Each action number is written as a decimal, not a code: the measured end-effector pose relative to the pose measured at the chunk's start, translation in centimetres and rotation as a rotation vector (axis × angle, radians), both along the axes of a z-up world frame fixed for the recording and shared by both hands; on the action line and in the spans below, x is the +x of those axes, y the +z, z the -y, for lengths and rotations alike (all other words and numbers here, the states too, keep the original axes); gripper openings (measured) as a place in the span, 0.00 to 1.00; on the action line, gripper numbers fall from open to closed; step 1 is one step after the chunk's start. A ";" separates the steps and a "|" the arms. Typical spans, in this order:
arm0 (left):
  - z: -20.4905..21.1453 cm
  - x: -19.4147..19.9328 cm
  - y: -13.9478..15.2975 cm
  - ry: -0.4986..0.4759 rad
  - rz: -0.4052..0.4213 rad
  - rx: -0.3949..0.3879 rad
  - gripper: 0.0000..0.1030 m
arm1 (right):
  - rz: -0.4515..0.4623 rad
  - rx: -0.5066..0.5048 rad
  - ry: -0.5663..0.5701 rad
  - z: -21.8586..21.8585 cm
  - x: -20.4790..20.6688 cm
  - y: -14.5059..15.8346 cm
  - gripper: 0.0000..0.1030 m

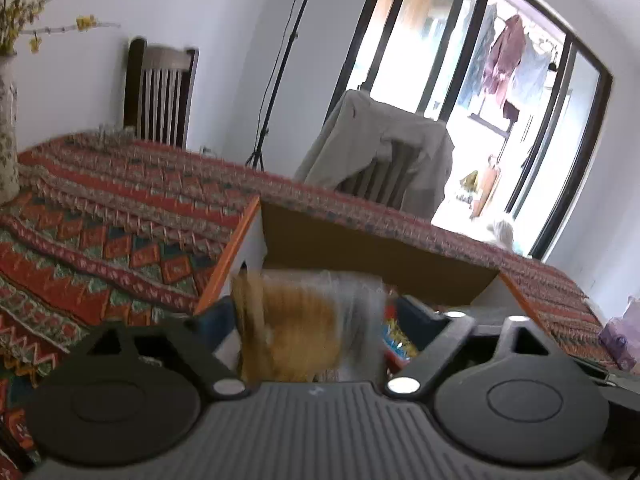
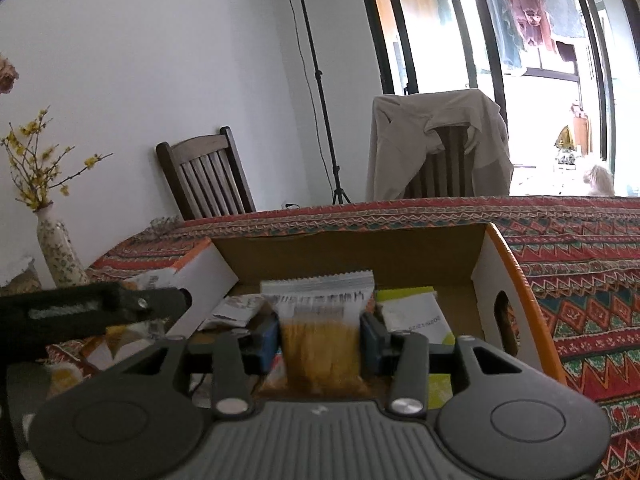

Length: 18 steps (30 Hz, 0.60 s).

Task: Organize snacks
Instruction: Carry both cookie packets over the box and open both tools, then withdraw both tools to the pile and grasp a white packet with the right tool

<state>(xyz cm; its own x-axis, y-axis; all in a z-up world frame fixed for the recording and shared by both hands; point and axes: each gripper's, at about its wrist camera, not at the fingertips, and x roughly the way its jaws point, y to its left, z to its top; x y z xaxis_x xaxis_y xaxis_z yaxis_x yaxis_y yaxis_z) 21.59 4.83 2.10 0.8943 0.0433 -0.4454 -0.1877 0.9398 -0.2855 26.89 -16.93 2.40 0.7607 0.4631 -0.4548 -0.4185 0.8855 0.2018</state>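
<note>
- The right gripper (image 2: 320, 340) pinches a see-through snack bag (image 2: 322, 344) of yellow sticks, low in the middle of the frame, over the cardboard box (image 2: 496, 276).
- The left gripper (image 1: 316, 344) seems to squeeze a blurry bag too; I cannot tell for sure.
- Go down slowly, then let go gently inside.

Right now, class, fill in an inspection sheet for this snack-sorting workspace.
Surface: patterned tablecloth covering the table.
Job's things: open cardboard box holding packets; yellow snack packet, held.
Clutter: flowered vase with yellow twigs.
Grippers: right claw shut on the yellow snack packet; left claw blurred, grip unclear.
Cables: lamp-stand cable hanging by the wall.
Surroundings: wooden chair; jacket draped over another; laundry outside.
</note>
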 end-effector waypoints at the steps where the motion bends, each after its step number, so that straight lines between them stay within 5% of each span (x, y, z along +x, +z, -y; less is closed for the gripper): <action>1: 0.1 -0.3 0.1 0.011 0.019 0.002 1.00 | 0.003 0.006 -0.006 0.2 0.0 0.0 0.73; 2: 0.2 -0.5 0.2 0.020 0.029 0.007 1.00 | 0.007 0.008 -0.014 0.3 -0.1 0.0 0.92; 3: 0.2 -0.5 0.3 0.022 0.035 0.011 1.00 | 0.012 0.011 -0.020 0.4 -0.1 0.1 0.99; 18: 0.3 -1.5 1.6 0.063 0.068 0.016 1.00 | 0.048 0.025 -0.057 1.1 -0.8 1.0 1.00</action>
